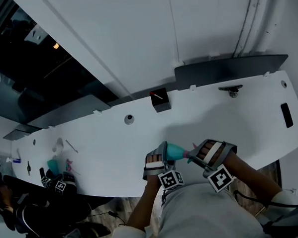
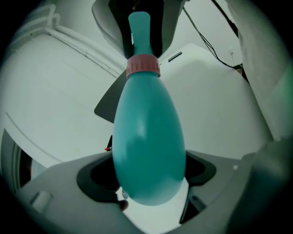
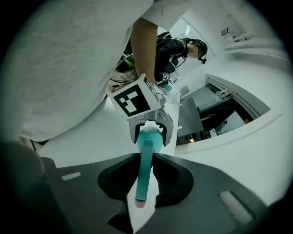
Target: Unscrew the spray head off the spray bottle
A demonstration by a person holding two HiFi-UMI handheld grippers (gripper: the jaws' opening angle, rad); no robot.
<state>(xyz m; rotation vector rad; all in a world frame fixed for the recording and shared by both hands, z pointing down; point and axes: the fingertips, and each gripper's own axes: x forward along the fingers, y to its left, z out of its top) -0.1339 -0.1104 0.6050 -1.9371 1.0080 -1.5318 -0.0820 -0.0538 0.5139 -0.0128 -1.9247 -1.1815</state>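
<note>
Teal plastic spray bottle [image 1: 176, 151] is held off the white table [image 1: 115, 137], above its near edge and close to the operator's torso.

1. Axis. I read the bottle's long axis as running roughly level from one gripper to the other, with the fat body toward the left and the spray head [image 3: 144, 169] toward the right.
2. Left gripper [image 1: 164, 151]. Its jaws stand wide and are clamped on the body, 1 pad on each flank.
3. Right gripper [image 1: 194, 155]. Its jaws are drawn close on the slim spray head, which lies lengthwise between the pads. This hand is the nearer one to the thread.
4. Pink collar [image 2: 143, 66]. It sits between the 2 grips and neither gripper touches it.
5. Judgement. The right gripper points along the bottle's axis, so rolling that hand should turn the head while the left braces the body. The smooth head may slip.

The table below the hands is bare, and a black box [image 1: 160, 99] stands well apart. The room has white walls and dark glazing at left, and a second person works at the table's far left end
</note>
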